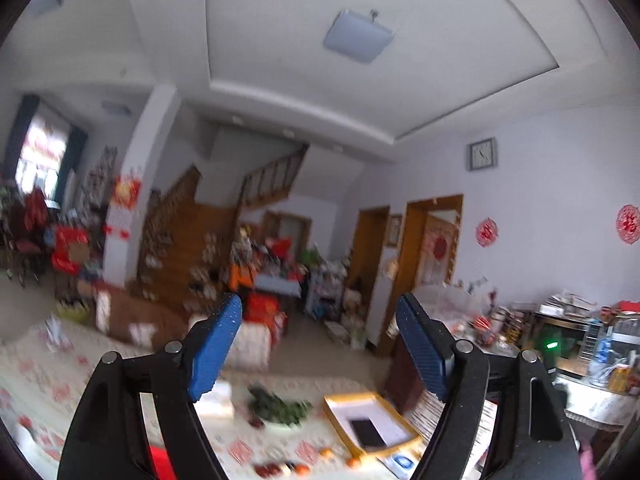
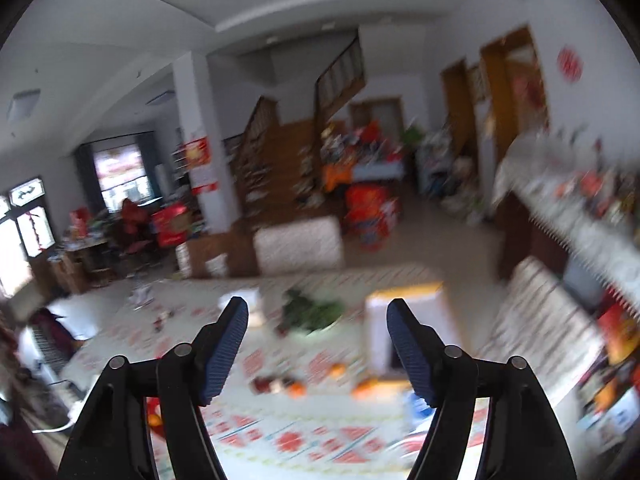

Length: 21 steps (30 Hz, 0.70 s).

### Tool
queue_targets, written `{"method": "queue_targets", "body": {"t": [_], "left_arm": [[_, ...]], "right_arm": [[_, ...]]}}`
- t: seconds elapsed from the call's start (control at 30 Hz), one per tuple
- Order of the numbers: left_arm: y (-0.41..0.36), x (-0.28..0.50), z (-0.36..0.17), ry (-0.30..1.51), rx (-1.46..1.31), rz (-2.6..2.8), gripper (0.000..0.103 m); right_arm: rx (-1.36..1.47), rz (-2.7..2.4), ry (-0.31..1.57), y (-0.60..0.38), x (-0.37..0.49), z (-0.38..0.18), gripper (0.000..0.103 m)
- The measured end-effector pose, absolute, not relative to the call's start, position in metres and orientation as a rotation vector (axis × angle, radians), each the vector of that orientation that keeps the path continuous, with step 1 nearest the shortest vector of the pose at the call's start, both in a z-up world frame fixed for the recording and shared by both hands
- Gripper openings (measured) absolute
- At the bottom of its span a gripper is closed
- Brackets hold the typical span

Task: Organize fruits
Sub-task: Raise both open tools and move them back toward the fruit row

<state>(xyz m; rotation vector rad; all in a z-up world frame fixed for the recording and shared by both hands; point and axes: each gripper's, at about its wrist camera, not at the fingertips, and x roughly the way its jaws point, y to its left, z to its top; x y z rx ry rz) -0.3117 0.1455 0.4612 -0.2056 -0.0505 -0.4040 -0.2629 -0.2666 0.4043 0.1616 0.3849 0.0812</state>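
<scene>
1. Hanging above the table (image 2: 288, 440), the left gripper (image 1: 320, 344) and right gripper (image 2: 318, 344) both stand wide apart with nothing between their blue pads.
2. On the patterned cloth, a loose row of small fruits (image 2: 280, 385) lies near the table's front edge, red and orange ones together, blurred.
3. Two more oranges (image 2: 366, 389) sit just beside the box (image 1: 370, 420), at its near corner.
4. A heap of greens (image 1: 278, 406) lies beyond the fruits, left of the box.
5. The box, gold-rimmed, holds a dark flat thing.
</scene>
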Motion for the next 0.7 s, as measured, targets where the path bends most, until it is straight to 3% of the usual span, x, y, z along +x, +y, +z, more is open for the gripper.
{"method": "queue_targets", "body": {"t": [0.17,0.43,0.5,0.53,0.57,0.7], "left_arm": [[0.147,-0.336,0.487,-0.165,-0.183,-0.359,0.079],[0.143,-0.330,0.530,-0.126,-0.036,-0.199,0.079],[0.143,-0.324,0.535,-0.101,0.000,-0.149,0.087],[0.142,-0.317,0.535,-0.077,0.022,-0.133,0.093],[0.139,-0.311,0.532,-0.056,0.041,-0.120,0.094],[0.128,-0.269,0.488,0.058,0.062,-0.165,0.096]], "right_arm": [[0.190,0.001,0.326,-0.294,-0.283,0.453,0.077],[0.103,-0.195,0.316,-0.320,-0.302,0.515,0.078],[0.075,-0.237,0.301,-0.322,-0.309,0.528,0.085],[0.058,-0.243,0.304,-0.323,-0.306,0.531,0.088],[0.040,-0.236,0.318,-0.320,-0.302,0.528,0.093],[-0.003,-0.150,0.393,-0.301,-0.266,0.479,0.094]]}}
